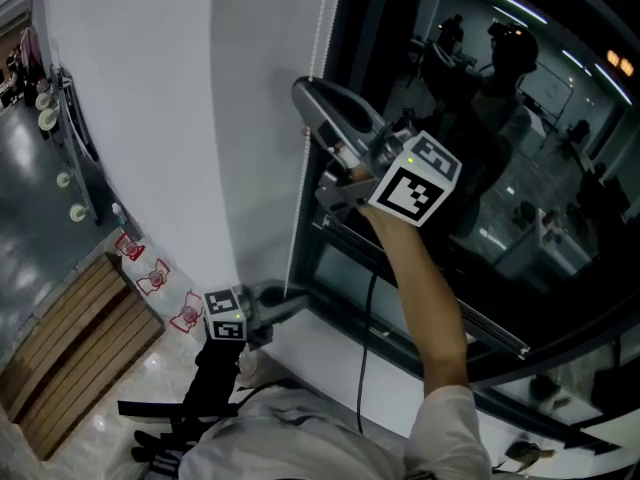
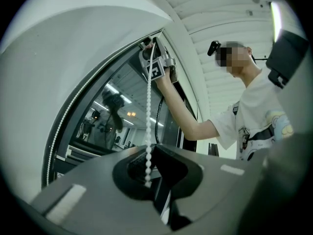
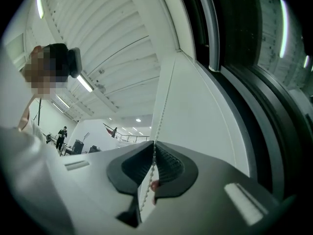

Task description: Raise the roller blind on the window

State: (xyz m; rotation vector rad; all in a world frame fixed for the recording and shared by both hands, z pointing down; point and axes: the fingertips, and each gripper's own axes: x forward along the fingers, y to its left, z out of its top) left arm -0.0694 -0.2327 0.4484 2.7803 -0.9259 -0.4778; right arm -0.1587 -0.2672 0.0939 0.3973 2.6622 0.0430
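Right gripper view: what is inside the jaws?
The blind's bead chain runs between the jaws of the right gripper, which are closed on it. The beads at the pinch itself are covered by the pads.

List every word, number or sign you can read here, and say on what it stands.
No words or numbers can be read.
Right cube and left cube: square markers only, no letters.
Shirt print: too blurred to read.
Red floor marks: too small to read.
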